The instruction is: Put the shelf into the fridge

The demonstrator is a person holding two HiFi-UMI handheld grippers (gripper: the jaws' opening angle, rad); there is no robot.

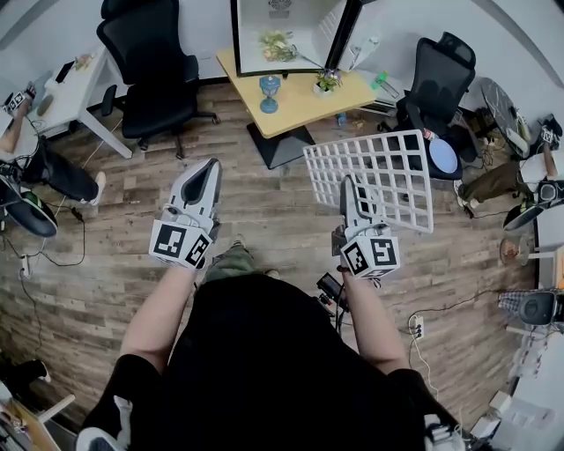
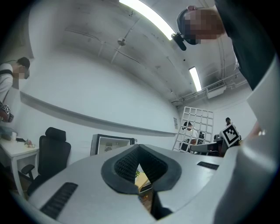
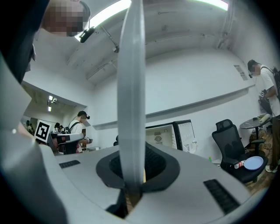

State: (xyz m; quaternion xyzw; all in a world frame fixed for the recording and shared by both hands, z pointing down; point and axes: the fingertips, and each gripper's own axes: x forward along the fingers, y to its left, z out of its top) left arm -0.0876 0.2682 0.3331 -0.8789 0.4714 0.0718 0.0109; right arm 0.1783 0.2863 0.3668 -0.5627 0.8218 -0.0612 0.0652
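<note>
Step in hand: carry. Right gripper (image 1: 349, 188) is clamped on the near edge of the white wire shelf (image 1: 388, 172). The shelf is held in the air right of centre in the head view, and shows edge-on in the right gripper view.

Left gripper (image 1: 209, 172) has its jaws together with nothing between them, left of centre.

Mini fridge (image 1: 304, 22) is at top centre with its door open, on a yellow table (image 1: 300, 106), well apart from the shelf.

Next move, as I judge it: close in, level the shelf and line it up with the opening.

Room: wood-plank floor (image 1: 132, 264), with an office chair (image 1: 150, 62) at upper left.
</note>
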